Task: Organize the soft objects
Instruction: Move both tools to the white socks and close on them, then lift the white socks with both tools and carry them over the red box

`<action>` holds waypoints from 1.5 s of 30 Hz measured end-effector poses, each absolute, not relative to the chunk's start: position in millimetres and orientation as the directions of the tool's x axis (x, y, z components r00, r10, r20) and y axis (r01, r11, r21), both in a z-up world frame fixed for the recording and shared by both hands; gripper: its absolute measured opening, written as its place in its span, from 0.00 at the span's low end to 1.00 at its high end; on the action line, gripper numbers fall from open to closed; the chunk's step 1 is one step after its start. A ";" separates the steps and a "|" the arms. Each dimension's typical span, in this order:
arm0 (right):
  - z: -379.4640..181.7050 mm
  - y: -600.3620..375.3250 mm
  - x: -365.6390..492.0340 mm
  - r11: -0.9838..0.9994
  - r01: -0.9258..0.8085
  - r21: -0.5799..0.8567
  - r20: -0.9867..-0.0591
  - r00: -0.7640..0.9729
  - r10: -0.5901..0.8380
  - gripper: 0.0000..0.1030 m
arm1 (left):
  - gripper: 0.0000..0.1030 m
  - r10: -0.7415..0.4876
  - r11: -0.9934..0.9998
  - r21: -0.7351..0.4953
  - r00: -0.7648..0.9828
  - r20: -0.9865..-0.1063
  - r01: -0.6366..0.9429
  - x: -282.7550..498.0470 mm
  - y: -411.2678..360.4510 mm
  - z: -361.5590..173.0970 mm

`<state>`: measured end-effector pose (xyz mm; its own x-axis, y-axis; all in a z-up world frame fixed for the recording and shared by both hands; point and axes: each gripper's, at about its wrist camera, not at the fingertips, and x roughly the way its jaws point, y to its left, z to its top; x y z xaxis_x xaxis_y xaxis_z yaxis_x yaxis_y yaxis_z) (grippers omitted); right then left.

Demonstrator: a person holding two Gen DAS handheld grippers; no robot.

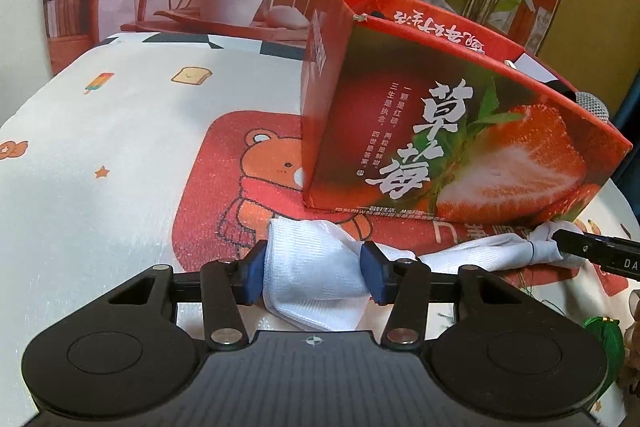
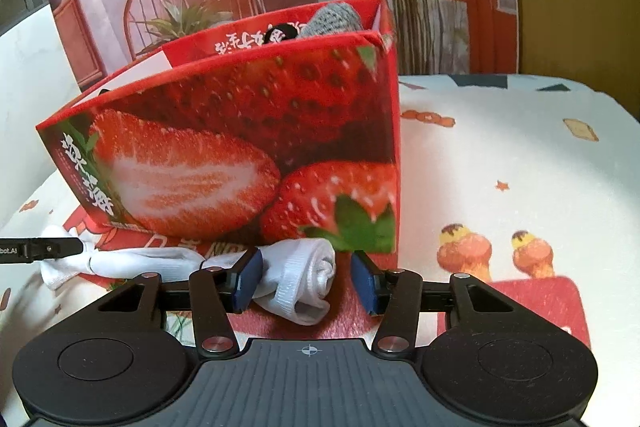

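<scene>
A long white sock [image 1: 316, 279] lies across the bear-print cloth just in front of a red strawberry box [image 1: 460, 147]. My left gripper [image 1: 314, 277] is shut on one end of the sock, and the fabric is bunched between its blue pads. In the right wrist view the sock's rolled end [image 2: 304, 275] sits between the jaws of my right gripper [image 2: 308, 281]. It touches the left pad, with a small gap to the right pad. Inside the strawberry box [image 2: 240, 131] a grey knitted item [image 2: 332, 19] pokes above the rim.
A tablecloth [image 1: 100, 167] with cartoon prints covers the surface. Something green [image 1: 604, 343] sits at the right edge of the left wrist view. Behind the box hangs a printed backdrop of plants and a chair. Open cloth lies right of the box [image 2: 520, 155].
</scene>
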<state>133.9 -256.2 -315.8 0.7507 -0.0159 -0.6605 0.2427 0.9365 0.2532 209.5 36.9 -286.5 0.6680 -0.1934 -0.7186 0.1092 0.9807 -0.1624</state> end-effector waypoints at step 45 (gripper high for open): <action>-279.3 -243.4 109.1 0.955 0.097 0.279 -0.575 0.814 0.085 0.17 | 0.19 -0.254 0.967 -0.183 0.704 -0.664 0.176 174.5 32.6 -249.8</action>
